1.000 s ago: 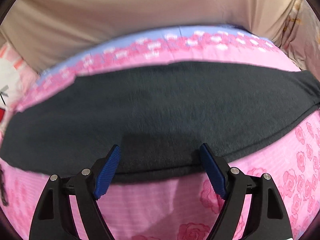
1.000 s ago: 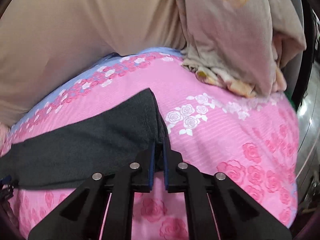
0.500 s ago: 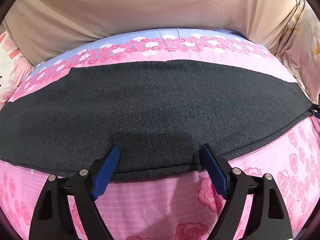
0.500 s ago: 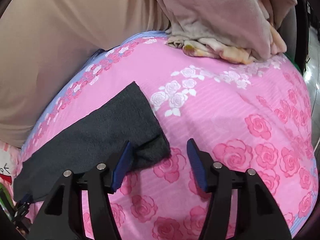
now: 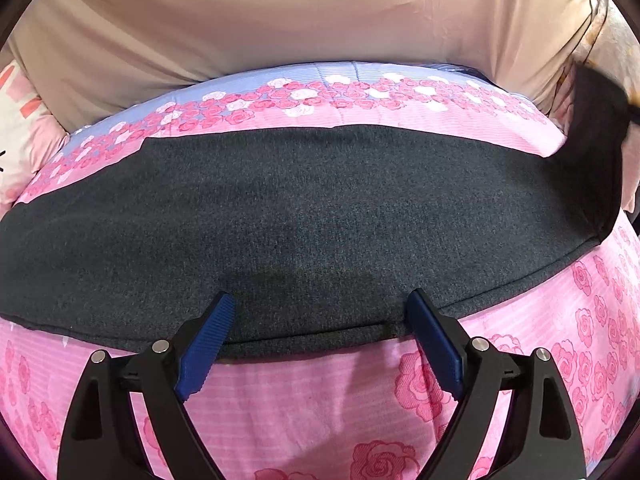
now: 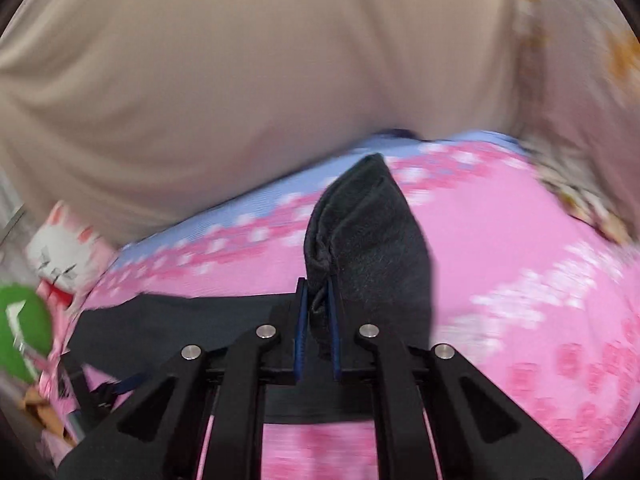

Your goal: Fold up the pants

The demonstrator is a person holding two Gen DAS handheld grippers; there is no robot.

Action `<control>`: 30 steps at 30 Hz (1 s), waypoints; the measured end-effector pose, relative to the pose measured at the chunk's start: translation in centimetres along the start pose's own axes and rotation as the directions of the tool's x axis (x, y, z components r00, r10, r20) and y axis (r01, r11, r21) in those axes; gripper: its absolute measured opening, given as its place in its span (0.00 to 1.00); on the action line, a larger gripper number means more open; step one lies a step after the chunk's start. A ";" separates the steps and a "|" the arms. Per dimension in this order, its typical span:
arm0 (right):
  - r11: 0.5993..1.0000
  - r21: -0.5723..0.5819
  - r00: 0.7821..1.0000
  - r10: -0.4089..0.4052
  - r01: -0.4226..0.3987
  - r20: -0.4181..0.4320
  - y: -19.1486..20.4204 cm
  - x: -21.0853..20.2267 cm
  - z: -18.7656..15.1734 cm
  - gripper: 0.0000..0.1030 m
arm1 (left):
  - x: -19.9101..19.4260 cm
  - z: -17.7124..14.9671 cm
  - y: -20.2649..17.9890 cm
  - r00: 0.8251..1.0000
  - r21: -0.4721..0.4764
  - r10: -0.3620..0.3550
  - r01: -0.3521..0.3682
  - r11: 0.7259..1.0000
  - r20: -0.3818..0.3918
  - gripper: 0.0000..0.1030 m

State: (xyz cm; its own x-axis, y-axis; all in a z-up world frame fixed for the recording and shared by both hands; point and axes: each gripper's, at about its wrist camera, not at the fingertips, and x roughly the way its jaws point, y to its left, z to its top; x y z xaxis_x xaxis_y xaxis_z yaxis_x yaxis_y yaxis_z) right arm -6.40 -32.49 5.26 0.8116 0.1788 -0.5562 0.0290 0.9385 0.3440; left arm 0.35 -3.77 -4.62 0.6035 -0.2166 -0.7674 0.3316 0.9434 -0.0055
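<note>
Right now the right tool [image 6: 318, 320] has just clamped onto the pants [image 5: 304, 224] hem, lifted above the bed [image 5: 320, 400]. Left tool [image 5: 320, 344] is released w/ jaws wide, pants edge between the pads. Risk: thin bite, so fabric slips mid-fold, or unpinned cloth drags.

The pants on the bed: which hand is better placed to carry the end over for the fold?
Right. The right tongs are shut on the lifted end of the pants. The left tongs are open over the near edge at the middle and hold nothing.
</note>
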 end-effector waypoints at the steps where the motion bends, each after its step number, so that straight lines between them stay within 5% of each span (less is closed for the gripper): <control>1: 0.999 -0.029 0.999 0.022 -0.023 -0.024 2.1 1.2 -0.1 0.08 | 0.0 0.0 0.0 1.000 0.000 0.000 0.000 1.000 -0.001 0.84; 4: 0.990 -0.107 0.987 0.075 -0.091 -0.146 8.0 6.7 -1.7 0.08 | -0.3 -0.3 0.1 1.000 0.000 0.006 -0.006 1.000 0.005 0.84; 8: 0.980 -0.174 0.947 0.035 -0.095 -0.321 11.7 14.3 -6.0 0.08 | -0.8 -1.1 0.1 1.000 0.017 0.000 0.000 1.000 -0.011 0.84; 17: 0.975 -0.188 0.956 0.059 -0.117 -0.286 14.1 13.1 -5.6 0.08 | -2.6 -2.8 2.9 0.998 -0.059 -0.063 0.064 0.996 0.014 0.84; 21: 0.958 -0.260 0.920 0.007 -0.118 -0.391 15.6 15.9 -8.2 0.12 | -2.4 -2.7 3.3 0.996 -0.079 -0.086 0.086 0.993 0.003 0.84; 24: 0.974 -0.197 0.954 0.050 -0.112 -0.294 13.5 12.0 -7.3 0.13 | -2.6 -2.8 4.2 0.996 -0.120 -0.092 0.093 0.988 0.013 0.84; 27: 0.993 -0.116 0.993 -0.012 -0.002 -0.117 8.8 5.8 -5.2 0.48 | -2.7 -3.0 5.9 0.989 -0.190 -0.145 0.148 0.971 0.030 0.84; 30: 0.989 -0.119 0.989 -0.102 0.089 -0.110 6.4 3.5 -4.7 0.50 | -2.3 -3.0 6.8 0.985 -0.245 -0.173 0.174 0.954 0.027 0.84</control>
State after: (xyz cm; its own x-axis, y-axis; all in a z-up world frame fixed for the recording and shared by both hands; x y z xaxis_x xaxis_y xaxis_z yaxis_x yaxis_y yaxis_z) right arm -6.06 -24.46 1.98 0.7356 0.1135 -0.6679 0.0311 0.9792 0.2007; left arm -0.95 3.86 -4.78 0.5564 -0.3830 -0.7373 0.2438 0.9236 -0.2958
